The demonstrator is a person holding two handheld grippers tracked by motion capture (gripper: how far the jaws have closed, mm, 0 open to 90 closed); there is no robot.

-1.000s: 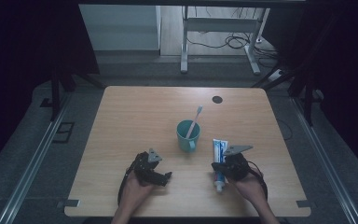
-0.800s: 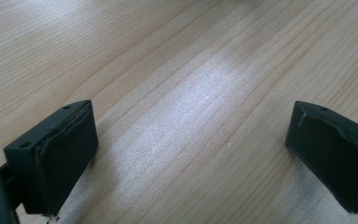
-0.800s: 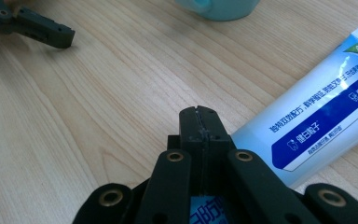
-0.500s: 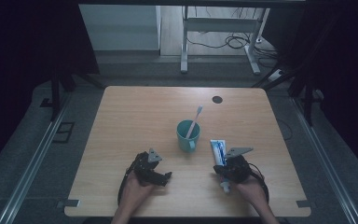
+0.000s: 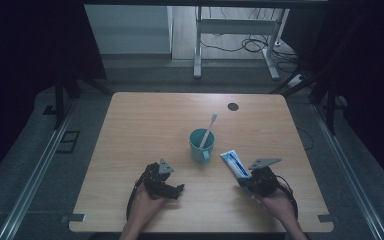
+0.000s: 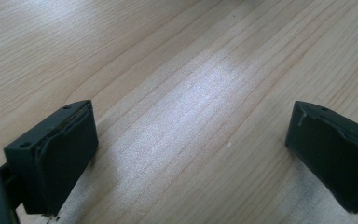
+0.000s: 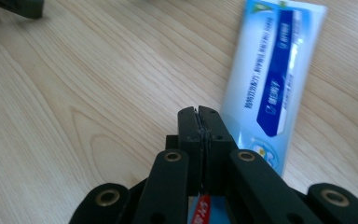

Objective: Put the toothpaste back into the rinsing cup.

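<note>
Both hands low on table (image 5: pixel 130 125); right gripper (image 5: pixel 247 181) by toothpaste tube (image 5: pixel 234 162).

Table (image 5: pixel 145 125): pale wood, with a fine straight grain running across the top.
Mug (image 5: pixel 200 145): teal all over, handle too.
Toothbrush (image 5: pixel 209 128): white, standing in that teal mug.
Toothpaste tube (image 7: pixel 272 79): light blue and white, a dark blue band down the middle with white lettering, a touch of green at the far end.
Left gripper (image 6: pixel 191 154): black jaws, grey plate on top.
Right gripper (image 7: pixel 203 128): black jaws too, brass-coloured rivets on the links.
Round spot (image 5: pixel 233 106): dark, at the table's far right.
</note>
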